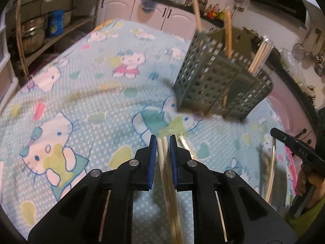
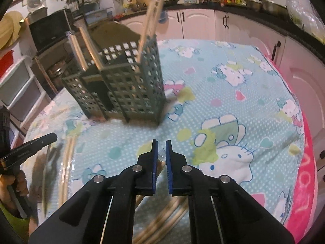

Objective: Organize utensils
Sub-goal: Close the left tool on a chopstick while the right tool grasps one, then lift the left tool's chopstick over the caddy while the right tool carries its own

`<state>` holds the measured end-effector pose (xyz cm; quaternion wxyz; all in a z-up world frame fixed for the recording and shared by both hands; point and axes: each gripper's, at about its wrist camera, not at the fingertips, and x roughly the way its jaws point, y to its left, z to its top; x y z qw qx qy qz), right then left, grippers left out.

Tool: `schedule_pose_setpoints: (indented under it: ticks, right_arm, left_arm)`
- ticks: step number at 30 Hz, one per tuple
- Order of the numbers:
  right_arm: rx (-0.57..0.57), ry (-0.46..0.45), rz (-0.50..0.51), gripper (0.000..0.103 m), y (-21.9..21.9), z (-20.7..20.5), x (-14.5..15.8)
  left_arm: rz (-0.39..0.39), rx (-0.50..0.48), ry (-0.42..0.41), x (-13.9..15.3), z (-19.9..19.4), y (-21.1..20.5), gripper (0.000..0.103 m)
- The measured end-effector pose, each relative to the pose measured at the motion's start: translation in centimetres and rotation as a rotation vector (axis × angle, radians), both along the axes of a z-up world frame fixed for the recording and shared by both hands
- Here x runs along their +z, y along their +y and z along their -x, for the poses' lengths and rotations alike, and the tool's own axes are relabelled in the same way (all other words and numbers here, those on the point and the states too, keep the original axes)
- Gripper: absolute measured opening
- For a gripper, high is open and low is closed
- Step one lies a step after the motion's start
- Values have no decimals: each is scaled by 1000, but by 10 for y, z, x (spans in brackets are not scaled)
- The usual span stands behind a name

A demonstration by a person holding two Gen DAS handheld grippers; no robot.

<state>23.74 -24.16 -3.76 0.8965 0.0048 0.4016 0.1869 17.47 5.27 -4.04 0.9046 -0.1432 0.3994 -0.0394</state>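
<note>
**Ana:** Left wrist view is showing the left gripper (image 1: 163,140) closing its blue pads on a pack of chopsticks (image 1: 165,168) in clear wrap. The pack is running back between the jaws toward the camera.

**Ben:** And the right gripper (image 2: 161,145)? Its jaws are standing nearly together, pinching what looks like the crinkled tip of a wrapper (image 2: 161,154). More chopsticks (image 2: 164,213) are lying underneath it, though I cannot tell if they are part of what it is holding.

**Ana:** So both are gripping. The caddy (image 1: 221,81) is sitting on the cloth (image 1: 81,93) ahead, right of the left gripper and left of the right one. Several sticks are already standing in it.

**Ben:** Then the step in hand is probably carrying these packs over to it. What is worth watching?

**Ana:** The left pack is long and is being held near one end, so it may swing. I would be tipping it upright before bringing it over the rim, then lowering it into an open compartment.

**Ben:** The wrap looks slippery too. A grip on the film alone could slide, so a slow carry is safer for the right side.

**Ana:** And going in one at a time is keeping the two grippers from crowding each other over the caddy.
</note>
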Motion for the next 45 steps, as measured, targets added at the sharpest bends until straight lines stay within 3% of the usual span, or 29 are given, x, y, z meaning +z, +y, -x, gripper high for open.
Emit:
schedule_pose_setpoints:
  ticks: [17, 26, 45]
  right_arm:
    - [59, -166, -94, 7, 13, 51, 67]
    - [84, -257, -115, 7, 19, 75, 100]
    - [78, -344, -113, 7, 15, 83, 133]
  left_arm:
    - [3, -68, -188, 75, 12, -21, 5]
    - [-3, -105, -248, 100, 17, -32, 5]
    - [-17, -168, -360, 146, 4, -57, 5]
